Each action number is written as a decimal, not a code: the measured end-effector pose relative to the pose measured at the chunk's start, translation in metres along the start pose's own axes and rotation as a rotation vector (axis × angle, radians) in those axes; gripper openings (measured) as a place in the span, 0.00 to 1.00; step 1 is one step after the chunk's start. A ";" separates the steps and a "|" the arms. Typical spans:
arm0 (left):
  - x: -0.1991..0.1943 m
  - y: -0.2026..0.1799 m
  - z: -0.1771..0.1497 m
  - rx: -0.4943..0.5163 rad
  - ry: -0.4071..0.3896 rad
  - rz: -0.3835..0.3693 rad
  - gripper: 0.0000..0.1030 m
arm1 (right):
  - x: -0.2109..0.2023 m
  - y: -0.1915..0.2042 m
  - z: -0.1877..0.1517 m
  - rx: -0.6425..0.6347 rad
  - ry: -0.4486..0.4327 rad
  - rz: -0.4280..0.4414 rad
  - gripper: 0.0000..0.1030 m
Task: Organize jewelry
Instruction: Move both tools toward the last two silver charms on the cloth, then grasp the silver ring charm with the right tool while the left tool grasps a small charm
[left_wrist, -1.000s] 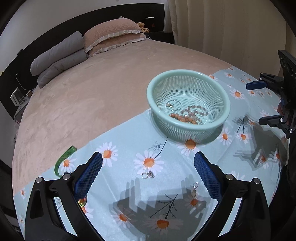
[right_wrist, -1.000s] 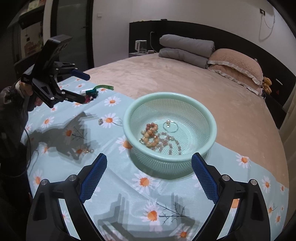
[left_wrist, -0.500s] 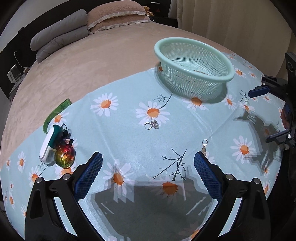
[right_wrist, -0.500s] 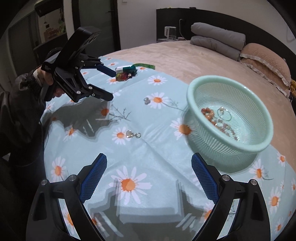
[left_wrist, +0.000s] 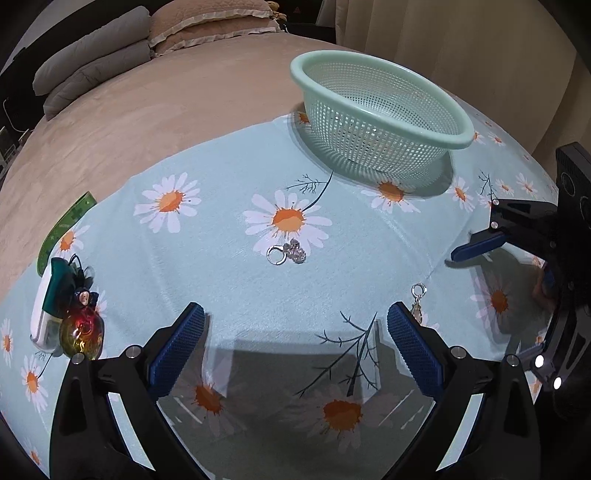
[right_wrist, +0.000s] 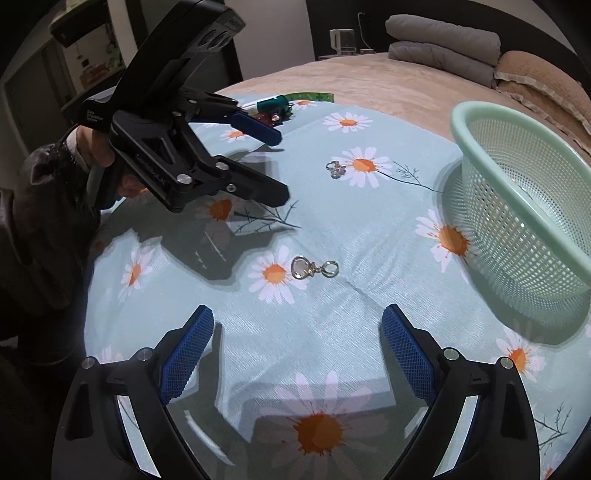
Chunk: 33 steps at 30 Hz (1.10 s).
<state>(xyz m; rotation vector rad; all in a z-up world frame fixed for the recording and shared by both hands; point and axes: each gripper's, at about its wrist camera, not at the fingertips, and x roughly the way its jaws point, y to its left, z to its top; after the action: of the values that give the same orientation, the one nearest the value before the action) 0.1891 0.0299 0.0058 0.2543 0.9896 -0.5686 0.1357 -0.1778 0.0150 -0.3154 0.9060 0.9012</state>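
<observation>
A silver ring with a clear stone (left_wrist: 286, 254) lies on a daisy of the cloth, ahead of my left gripper (left_wrist: 295, 332), which is open and holds nothing. A small gold pendant on a clasp (right_wrist: 312, 268) lies just ahead of my right gripper (right_wrist: 297, 332), also open with nothing in it. The same pendant (left_wrist: 418, 299) sits beside the left gripper's right finger. The mint mesh basket (left_wrist: 380, 110) stands further back; its contents are hidden from here. The ring (right_wrist: 337, 169) and the left gripper (right_wrist: 282, 164) also show in the right wrist view.
A red glittery ornament (left_wrist: 82, 334), a teal and white clip (left_wrist: 50, 306) and a green band (left_wrist: 64, 227) lie at the cloth's left edge. Beyond the daisy cloth (left_wrist: 229, 229) a beige bedspread runs to pillows (left_wrist: 207, 22). A person's dark sleeve (right_wrist: 44, 229) is at left.
Both grippers have drawn back from the basket and dropped closer to the cloth. The left now faces the ring, the right faces the pendant. Both stay open.
</observation>
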 end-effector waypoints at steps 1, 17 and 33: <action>0.002 0.000 0.003 0.007 -0.003 -0.004 0.94 | 0.001 0.002 0.002 -0.016 -0.010 -0.007 0.86; 0.033 -0.017 0.013 0.077 -0.053 0.083 0.89 | 0.023 -0.007 0.010 0.113 -0.055 -0.104 0.63; 0.030 -0.020 0.015 0.053 -0.052 -0.033 0.33 | 0.023 -0.019 0.008 0.231 -0.080 -0.191 0.23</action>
<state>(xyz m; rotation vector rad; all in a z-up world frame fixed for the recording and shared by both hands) 0.2010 -0.0032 -0.0104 0.2697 0.9302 -0.6294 0.1615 -0.1722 -0.0009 -0.1624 0.8799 0.6218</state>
